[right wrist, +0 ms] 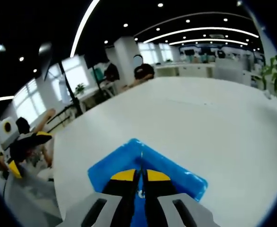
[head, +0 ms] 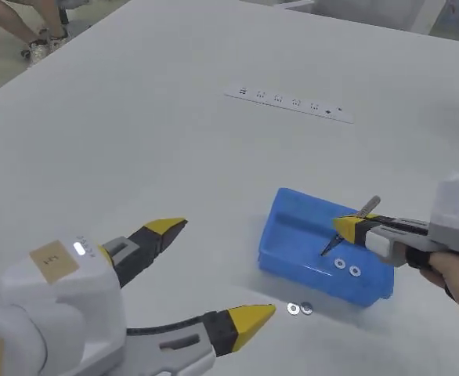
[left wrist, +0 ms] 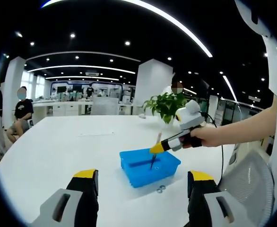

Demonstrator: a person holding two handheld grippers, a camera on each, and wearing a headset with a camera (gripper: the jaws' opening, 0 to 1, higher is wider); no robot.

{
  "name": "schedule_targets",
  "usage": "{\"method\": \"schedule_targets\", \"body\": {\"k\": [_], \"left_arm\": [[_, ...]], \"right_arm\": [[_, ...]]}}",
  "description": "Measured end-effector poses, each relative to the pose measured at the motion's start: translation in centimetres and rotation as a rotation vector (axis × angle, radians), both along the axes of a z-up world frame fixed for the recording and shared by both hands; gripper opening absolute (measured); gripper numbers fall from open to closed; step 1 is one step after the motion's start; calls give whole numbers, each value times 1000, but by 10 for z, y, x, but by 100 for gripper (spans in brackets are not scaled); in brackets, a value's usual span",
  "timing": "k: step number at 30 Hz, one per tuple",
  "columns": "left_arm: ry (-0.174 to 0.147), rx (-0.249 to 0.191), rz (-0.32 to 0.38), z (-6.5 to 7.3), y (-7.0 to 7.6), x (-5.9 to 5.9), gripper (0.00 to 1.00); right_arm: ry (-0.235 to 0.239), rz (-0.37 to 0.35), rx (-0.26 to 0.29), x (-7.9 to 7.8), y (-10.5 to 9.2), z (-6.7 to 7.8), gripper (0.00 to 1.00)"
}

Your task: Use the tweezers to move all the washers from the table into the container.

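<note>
The right tongs [head: 347, 227] are pressed together on the tweezers [head: 330, 245], pinching them partway along their length. The dark tip slants down into the blue container [head: 296, 205], and the pale upper end sticks up behind the yellow tips. In the right gripper view the two jaws sit closed against each other over the container's blue floor. Whether the tweezer tip carries a washer is too small to tell.

Two washers [head: 340, 264] lie side by side inside the container, near its front wall and just beside the tweezer tip. Two more washers [head: 294, 309] rest on the bare worktop [head: 175, 141], touching or nearly so, just outside that front wall on the side toward the person. Judged from this, the job is about half done: two are in and two are left to pick up. The container stands in the near part of the worktop, well apart from the far edge and from the flush socket strip [head: 288, 102].

The person's hand [head: 458, 278] brings the right tongs in from the right, roughly level and pointed left, so the tweezers hang steeply. The left tongs [head: 214, 272] are spread wide and empty. They hover low at the near left, pointing toward the container but well apart from it.
</note>
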State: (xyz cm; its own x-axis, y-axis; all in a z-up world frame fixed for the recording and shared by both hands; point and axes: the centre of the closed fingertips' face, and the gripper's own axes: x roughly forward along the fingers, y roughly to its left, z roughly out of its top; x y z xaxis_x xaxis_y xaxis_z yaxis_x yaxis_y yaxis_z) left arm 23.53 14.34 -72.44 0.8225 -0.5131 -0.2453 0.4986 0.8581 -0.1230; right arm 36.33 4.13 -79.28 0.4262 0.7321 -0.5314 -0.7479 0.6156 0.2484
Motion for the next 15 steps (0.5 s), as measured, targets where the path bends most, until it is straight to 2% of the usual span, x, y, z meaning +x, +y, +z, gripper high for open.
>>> {"method": "schedule_targets", "body": {"k": [4,10,13,15], "left_arm": [[2,0,5,0,1,0,78],[4,2,0,-1,0,0,78],[-5,-17,2,2,0,0,79],[1,-15,10,1,1,1,79]], "right_arm": [[-8,15,-6,-1,3,0,2],[-45,53,-22,-3,7,0,3],[-60,55,-5,-5,7,7,3],[-66,55,17,-8,8,13,3]]}}
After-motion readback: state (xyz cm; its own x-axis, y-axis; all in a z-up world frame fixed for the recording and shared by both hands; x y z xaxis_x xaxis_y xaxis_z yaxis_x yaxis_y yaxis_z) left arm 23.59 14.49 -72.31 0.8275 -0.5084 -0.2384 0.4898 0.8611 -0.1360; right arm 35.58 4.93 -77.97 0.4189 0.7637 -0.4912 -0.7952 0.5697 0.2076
